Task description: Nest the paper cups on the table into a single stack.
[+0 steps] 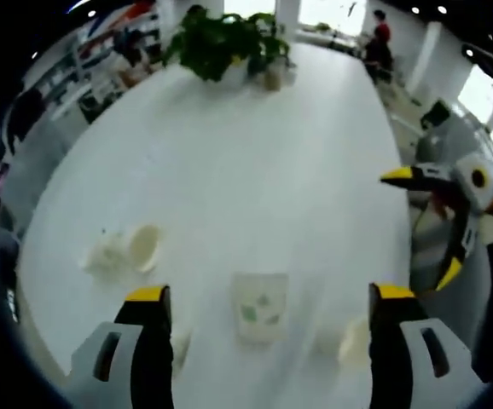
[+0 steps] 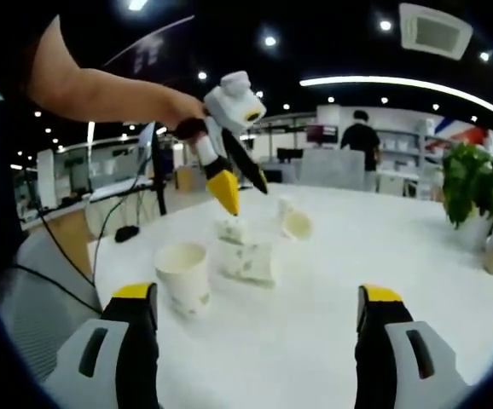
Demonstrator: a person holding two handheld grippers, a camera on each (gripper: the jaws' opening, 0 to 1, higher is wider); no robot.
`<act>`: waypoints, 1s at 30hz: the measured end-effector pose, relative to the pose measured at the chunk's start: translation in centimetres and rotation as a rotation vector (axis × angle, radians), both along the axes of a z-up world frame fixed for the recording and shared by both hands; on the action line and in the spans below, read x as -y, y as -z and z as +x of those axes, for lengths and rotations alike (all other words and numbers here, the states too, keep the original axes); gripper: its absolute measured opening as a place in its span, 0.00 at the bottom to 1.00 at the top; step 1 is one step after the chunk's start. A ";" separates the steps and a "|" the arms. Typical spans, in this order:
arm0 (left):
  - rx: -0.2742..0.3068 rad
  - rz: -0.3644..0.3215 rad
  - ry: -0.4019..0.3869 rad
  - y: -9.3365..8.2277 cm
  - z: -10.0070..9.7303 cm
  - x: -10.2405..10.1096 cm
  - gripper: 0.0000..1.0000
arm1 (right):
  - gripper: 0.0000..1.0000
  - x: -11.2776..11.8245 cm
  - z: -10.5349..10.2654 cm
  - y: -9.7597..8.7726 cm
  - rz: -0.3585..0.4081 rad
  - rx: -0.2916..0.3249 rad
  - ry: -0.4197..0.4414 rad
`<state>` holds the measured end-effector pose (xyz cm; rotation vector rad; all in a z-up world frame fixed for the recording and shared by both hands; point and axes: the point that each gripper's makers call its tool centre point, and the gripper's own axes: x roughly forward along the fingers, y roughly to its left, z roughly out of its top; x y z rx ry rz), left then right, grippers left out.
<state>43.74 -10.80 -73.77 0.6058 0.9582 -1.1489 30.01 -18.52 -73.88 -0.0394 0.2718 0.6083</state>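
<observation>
Several white paper cups with green print stand apart on the white table (image 1: 255, 153). In the left gripper view one cup (image 1: 259, 307) sits just ahead between my jaws, another (image 1: 131, 249) lies on its side to the left, and a blurred one (image 1: 353, 341) is by the right jaw. My left gripper (image 1: 269, 293) is open and holds nothing. My right gripper (image 1: 419, 226) comes in from the right, open. In the right gripper view an upright cup (image 2: 182, 277), a printed cup (image 2: 251, 260), a small cup (image 2: 231, 228) and a tipped cup (image 2: 296, 223) lie ahead of my open right gripper (image 2: 258, 293). The left gripper (image 2: 245, 196) hovers above them.
A potted plant (image 1: 225, 43) (image 2: 477, 183) stands at the far end of the table. A person (image 2: 362, 136) stands beyond it among shelves and chairs. The table edge (image 2: 101, 256) runs close to the cups, with cables hanging below.
</observation>
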 end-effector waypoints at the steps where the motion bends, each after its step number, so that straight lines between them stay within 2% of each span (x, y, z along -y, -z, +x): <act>1: -0.006 0.006 0.001 0.3 -0.1 0.0 0.93 | 0.95 0.0 0.0 0.0 0.000 0.000 0.001; 10: -0.009 0.079 0.028 3.6 -0.2 0.0 0.88 | 0.95 0.0 0.0 -0.1 0.011 -0.004 0.000; 17: -0.020 0.095 0.034 5.4 0.2 0.8 0.82 | 0.95 -0.1 0.0 0.0 0.011 -0.004 -0.002; 23: -0.041 0.137 0.036 7.5 0.4 0.7 0.77 | 0.98 0.0 0.2 -0.5 0.017 0.025 0.001; 25: -0.045 0.142 0.038 8.0 0.3 0.6 0.76 | 0.97 -0.2 0.1 -0.6 0.022 0.035 -0.012; 30: -0.063 0.150 0.033 9.2 0.5 0.7 0.76 | 1.00 -1.5 -0.4 -0.7 0.011 0.040 -0.068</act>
